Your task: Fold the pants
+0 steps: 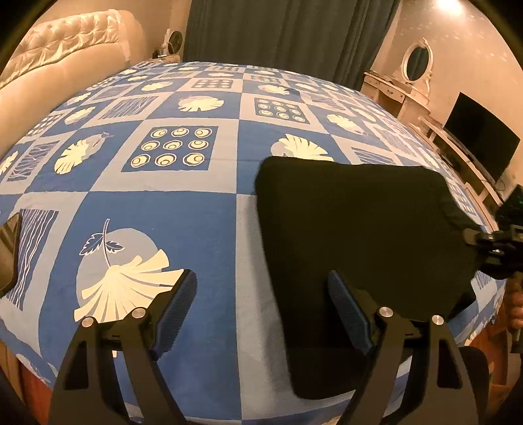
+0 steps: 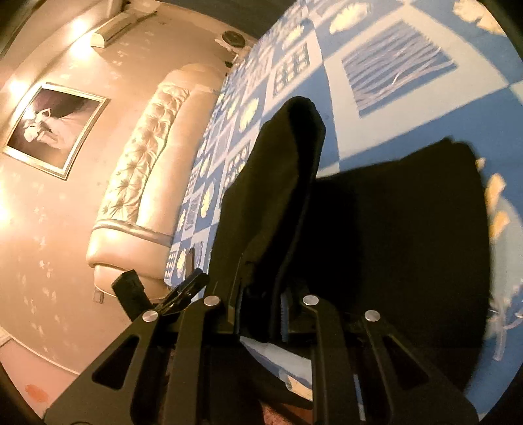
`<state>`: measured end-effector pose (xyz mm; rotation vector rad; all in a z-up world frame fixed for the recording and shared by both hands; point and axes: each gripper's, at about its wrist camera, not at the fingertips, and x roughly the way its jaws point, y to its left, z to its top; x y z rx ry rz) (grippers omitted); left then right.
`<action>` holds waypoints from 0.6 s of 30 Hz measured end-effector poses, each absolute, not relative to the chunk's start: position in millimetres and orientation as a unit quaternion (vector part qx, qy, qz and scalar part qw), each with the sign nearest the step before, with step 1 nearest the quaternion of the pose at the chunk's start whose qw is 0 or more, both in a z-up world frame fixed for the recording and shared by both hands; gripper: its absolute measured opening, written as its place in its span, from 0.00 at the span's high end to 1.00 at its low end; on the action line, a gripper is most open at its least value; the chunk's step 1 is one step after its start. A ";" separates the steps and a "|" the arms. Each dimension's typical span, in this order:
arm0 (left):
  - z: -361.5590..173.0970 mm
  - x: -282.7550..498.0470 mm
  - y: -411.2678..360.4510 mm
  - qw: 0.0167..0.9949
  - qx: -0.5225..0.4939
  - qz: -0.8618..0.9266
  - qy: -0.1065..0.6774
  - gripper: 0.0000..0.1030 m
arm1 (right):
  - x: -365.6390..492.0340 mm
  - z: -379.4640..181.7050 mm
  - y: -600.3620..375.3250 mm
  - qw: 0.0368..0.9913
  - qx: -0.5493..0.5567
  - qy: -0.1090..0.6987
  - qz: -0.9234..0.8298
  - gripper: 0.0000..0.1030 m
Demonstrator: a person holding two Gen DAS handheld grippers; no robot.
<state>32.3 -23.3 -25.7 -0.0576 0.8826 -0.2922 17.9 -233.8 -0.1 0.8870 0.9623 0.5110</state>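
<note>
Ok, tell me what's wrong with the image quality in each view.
Left wrist: strong fisheye bulge bows the bedspread; warm dim light leaves the black pants a detail-less mass. Right wrist: tilted, bedspread edges smeared by motion blur, wall lamps glare.

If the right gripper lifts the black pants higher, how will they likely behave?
Likely floppy: the pants already drape from the shut right gripper. Probably light, one pinch raises the edge. They may drag across the bedspread.
</note>
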 end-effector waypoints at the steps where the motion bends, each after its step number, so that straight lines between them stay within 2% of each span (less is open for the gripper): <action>1: -26.0 33.0 -22.7 0.893 -0.028 -0.138 0.427 0.21 | 13.0 1.6 -241.6 0.767 0.408 0.439 0.228 0.85; 9: -29.4 34.7 -20.7 0.887 -0.039 -0.140 0.438 0.21 | -16.6 -10.5 -293.6 0.771 0.428 0.439 0.173 0.86; 18: -36.8 33.0 -32.5 0.874 -0.039 -0.163 0.457 0.21 | -27.1 -13.3 -295.0 0.769 0.430 0.444 0.164 0.88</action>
